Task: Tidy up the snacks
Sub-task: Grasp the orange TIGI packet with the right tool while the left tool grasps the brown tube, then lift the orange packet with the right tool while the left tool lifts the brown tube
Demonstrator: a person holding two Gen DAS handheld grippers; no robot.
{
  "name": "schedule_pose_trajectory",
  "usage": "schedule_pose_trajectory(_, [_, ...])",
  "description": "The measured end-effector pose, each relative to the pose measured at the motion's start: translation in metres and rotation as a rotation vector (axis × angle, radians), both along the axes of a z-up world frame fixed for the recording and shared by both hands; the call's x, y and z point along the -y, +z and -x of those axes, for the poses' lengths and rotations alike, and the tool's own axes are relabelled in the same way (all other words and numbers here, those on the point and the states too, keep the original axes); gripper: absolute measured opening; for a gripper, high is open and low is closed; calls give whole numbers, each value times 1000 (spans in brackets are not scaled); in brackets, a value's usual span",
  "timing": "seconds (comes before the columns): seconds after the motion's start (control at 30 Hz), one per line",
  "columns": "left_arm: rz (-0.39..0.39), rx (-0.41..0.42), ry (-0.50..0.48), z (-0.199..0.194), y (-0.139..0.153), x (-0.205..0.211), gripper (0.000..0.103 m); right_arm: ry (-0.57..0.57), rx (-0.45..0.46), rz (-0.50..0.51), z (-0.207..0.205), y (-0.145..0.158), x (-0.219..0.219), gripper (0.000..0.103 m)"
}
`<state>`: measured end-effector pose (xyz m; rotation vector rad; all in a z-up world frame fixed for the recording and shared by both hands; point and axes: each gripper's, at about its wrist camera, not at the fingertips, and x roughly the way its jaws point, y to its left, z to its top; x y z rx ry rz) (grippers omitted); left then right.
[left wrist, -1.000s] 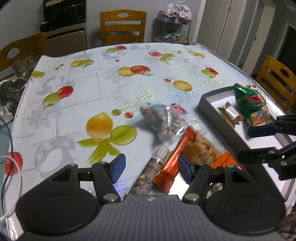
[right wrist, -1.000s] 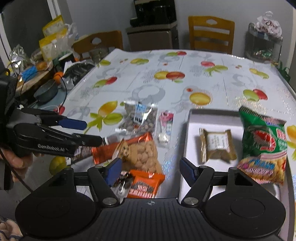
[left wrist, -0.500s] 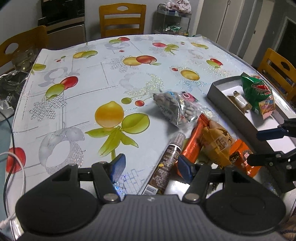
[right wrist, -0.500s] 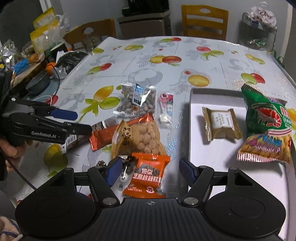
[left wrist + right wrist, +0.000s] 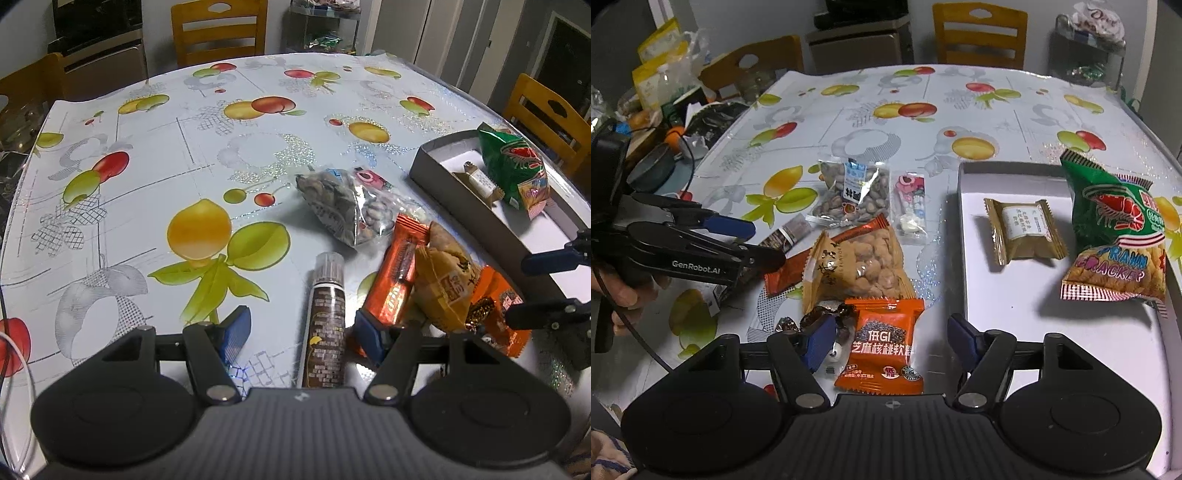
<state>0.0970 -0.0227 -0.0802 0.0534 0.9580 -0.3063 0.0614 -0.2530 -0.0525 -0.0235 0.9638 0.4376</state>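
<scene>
The left gripper (image 5: 299, 334) is hanging half open over a brown stick pack (image 5: 325, 317) that lies between its fingers, untouched. The right gripper (image 5: 888, 341) is closing its jaws around an orange packet (image 5: 884, 343), pads not yet on it. Only the right wrist view is showing the hand (image 5: 618, 291) holding the left gripper and the grey tray (image 5: 964, 236) in full, with a gold packet (image 5: 1025, 230) and a prawn cracker bag (image 5: 1115, 229) lying inside.

We are seeing bare tablecloth (image 5: 155, 206) lying open ahead-left of the left gripper (image 5: 299, 332); snack packets (image 5: 436, 280) are crowding its right, toward the tray wall (image 5: 439, 177).
</scene>
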Motion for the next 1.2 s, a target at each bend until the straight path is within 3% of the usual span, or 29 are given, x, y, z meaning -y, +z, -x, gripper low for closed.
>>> schedule_pose_trajectory(0.87, [-9, 38, -3, 8, -2, 5, 52, 62, -24, 68, -1, -17, -15, 48])
schedule_pose_trajectory(0.97, [-5, 46, 2, 9, -3, 3, 46, 69, -20, 75, -1, -17, -17, 47])
schedule_pose_trajectory(1.1, [-9, 56, 36, 10, -3, -2, 29, 79, -12, 83, -1, -18, -17, 42])
schedule_pose_trajectory(1.2, [5, 49, 46, 10, -2, -6, 25, 78, -7, 82, -1, -18, -16, 39])
